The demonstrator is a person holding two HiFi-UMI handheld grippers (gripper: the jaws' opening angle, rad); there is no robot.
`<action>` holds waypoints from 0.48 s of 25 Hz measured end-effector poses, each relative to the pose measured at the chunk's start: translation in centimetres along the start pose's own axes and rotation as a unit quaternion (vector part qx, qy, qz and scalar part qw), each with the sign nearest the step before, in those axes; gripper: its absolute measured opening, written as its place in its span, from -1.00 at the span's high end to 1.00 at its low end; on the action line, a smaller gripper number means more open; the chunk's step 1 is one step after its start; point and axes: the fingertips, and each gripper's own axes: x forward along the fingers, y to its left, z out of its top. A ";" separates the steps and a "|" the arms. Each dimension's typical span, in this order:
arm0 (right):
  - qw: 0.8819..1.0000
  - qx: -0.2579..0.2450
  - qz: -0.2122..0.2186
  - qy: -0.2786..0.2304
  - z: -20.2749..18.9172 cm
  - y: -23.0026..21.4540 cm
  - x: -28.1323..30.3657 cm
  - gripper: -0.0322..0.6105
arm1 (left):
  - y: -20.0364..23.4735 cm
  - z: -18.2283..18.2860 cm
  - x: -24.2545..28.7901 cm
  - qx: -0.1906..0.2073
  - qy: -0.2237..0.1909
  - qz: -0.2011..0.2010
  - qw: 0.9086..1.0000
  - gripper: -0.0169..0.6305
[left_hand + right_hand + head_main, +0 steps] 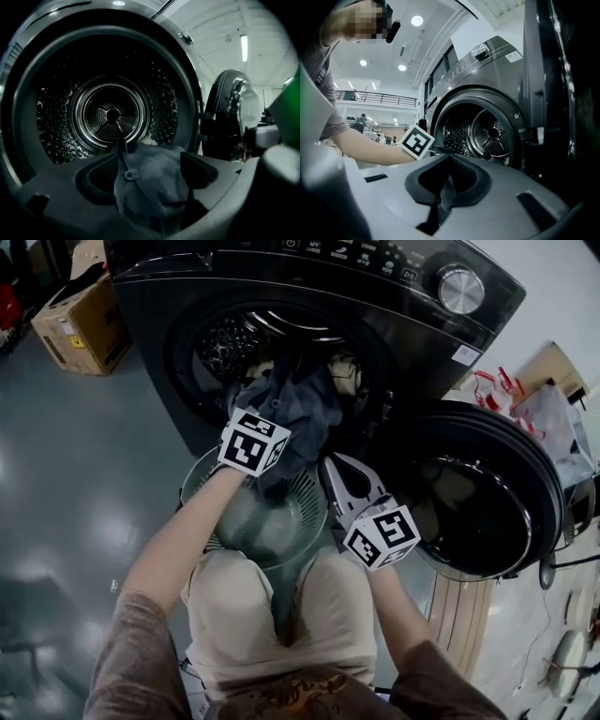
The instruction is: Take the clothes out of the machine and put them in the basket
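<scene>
A dark blue-grey garment (298, 409) hangs out of the black washing machine's drum opening (234, 338). My left gripper (152, 165) reaches into that opening, its marker cube (253, 442) just below the cloth. Its jaws stand wide apart, with the buttoned garment (150, 180) bunched between them and no pad visibly pressing on it. Behind it the steel drum (110, 115) shows. My right gripper (449, 161) hovers to the right of the opening (333, 470), jaws together and nothing seen in them. A round grey basket (200, 474) stands under the opening with a pale cloth (267, 526) inside.
The machine's round door (478, 502) hangs open at the right, close beside my right gripper. A cardboard box (80, 320) sits on the grey floor at the far left. Bags and clutter (534, 404) lie beyond the door at the right.
</scene>
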 end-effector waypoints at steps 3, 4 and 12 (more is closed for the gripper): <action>1.000 -0.002 0.000 -0.001 0.1 0.1 -0.2 0.91 | 1.7 -0.2 3.0 0.003 0.022 0.015 1.000 -0.36; 1.000 -0.003 0.001 -0.001 0.2 0.1 -0.3 0.91 | 2.3 -0.4 3.8 0.005 0.033 0.020 0.999 -0.38; 1.000 -0.002 -0.006 0.007 -0.1 -0.2 -1.1 0.91 | 3.9 -3.3 8.3 0.010 0.116 0.030 0.993 -0.36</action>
